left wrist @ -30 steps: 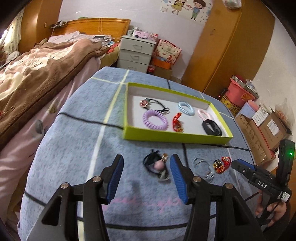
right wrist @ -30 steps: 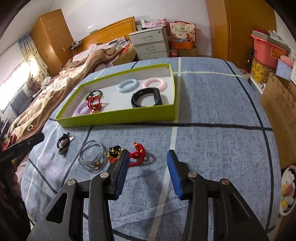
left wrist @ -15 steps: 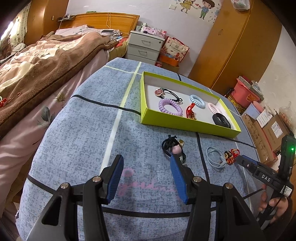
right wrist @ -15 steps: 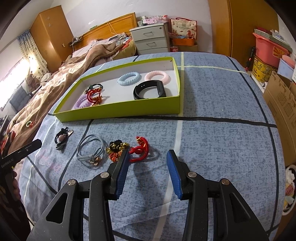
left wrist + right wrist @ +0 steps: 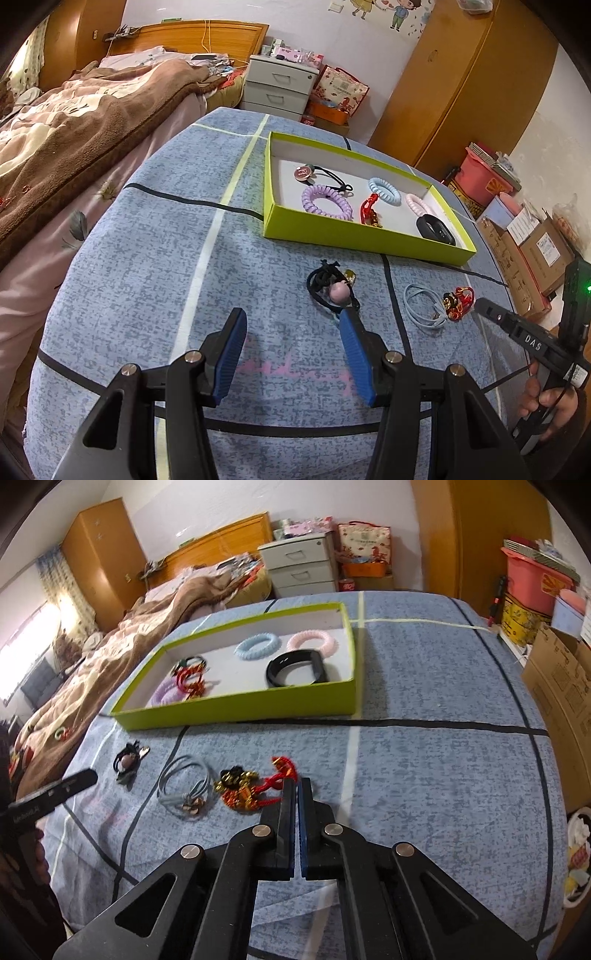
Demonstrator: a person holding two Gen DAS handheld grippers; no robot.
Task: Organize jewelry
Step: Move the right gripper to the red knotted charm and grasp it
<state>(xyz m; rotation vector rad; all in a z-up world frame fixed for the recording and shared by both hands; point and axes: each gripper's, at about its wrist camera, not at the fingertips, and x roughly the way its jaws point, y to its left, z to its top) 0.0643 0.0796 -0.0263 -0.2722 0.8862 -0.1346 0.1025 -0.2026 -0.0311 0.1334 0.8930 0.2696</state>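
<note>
A lime-green box (image 5: 354,240) (image 5: 236,710) on the blue cloth holds several hair ties, a red bracelet and a black band (image 5: 297,672). In front of it lie a black hair tie with a pink bead (image 5: 332,290) (image 5: 127,762), a light blue tie (image 5: 421,306) (image 5: 184,784) and a red-and-gold bracelet (image 5: 458,301) (image 5: 255,784). My right gripper (image 5: 296,784) is shut on the red cord of that bracelet. My left gripper (image 5: 291,325) is open and empty, its right finger just below the black tie.
A bed with a brown blanket (image 5: 74,122) runs along the left. A grey drawer unit (image 5: 280,86) and wooden wardrobe (image 5: 461,81) stand behind the table. Cardboard boxes (image 5: 535,247) and a pink bin (image 5: 532,572) are on the right.
My right gripper has closed on the red-and-gold bracelet's cord. My left gripper has drawn back from the black tie and stays open.
</note>
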